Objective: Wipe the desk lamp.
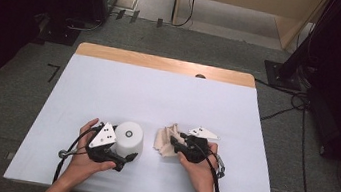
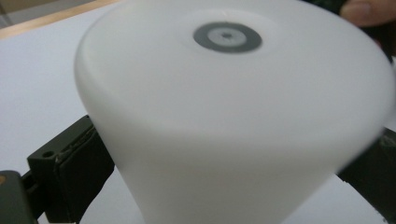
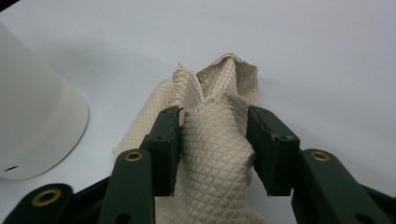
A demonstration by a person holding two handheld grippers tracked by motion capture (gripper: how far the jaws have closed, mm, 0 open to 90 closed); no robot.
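High view: white cup (image 1: pixel 129 138) stands inverted at lower centre of the white table (image 1: pixel 158 99); left gripper (image 1: pixel 125 159) lies at its lower left, jaws on either side of the cup's base. Beige cloth (image 1: pixel 166 139) sits crumpled right of the cup, right gripper (image 1: pixel 178 144) at it. Left gripper view: cup (image 2: pixel 233 116) centred between widely spread jaws; contact with the pads cannot be told. Right gripper view: cloth (image 3: pixel 212 140) bunched between half-spread jaws, both pads against the fold; cup (image 3: pixel 32 116) at left edge.
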